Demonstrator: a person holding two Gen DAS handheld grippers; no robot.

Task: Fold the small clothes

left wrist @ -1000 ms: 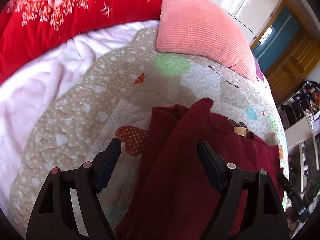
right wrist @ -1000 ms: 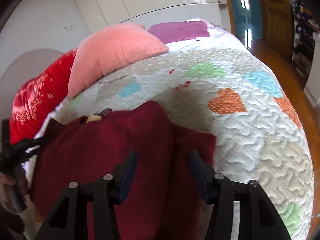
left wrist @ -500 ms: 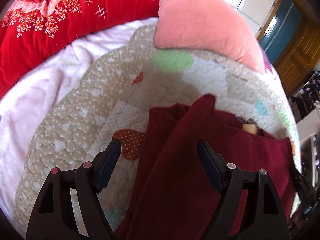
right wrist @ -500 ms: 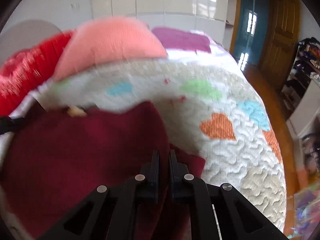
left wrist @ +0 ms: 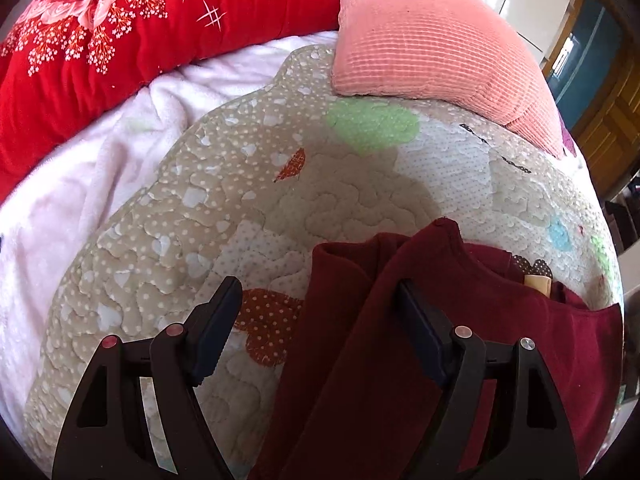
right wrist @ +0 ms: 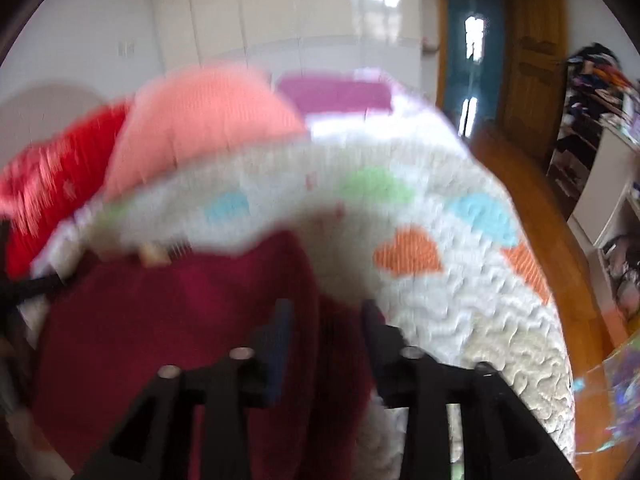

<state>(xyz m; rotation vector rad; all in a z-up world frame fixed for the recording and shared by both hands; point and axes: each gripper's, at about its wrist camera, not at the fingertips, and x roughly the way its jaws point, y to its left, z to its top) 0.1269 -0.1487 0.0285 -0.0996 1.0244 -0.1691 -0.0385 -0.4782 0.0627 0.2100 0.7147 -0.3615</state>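
Garment point(left wrist: 400, 360) position: dark red, lying on the heart-patterned quilt point(left wrist: 240, 208), a folded panel layered along its near edge. Left gripper point(left wrist: 318, 312) — fingers spread wide, holding nothing, one finger point(left wrist: 216, 320) over the quilt, the other over the garment. Right gripper point(right wrist: 326, 328) — view blurred; fingers parted, a garment fold lies between them, contact indeterminate. Pink pillow point(left wrist: 420, 40) sits well beyond.
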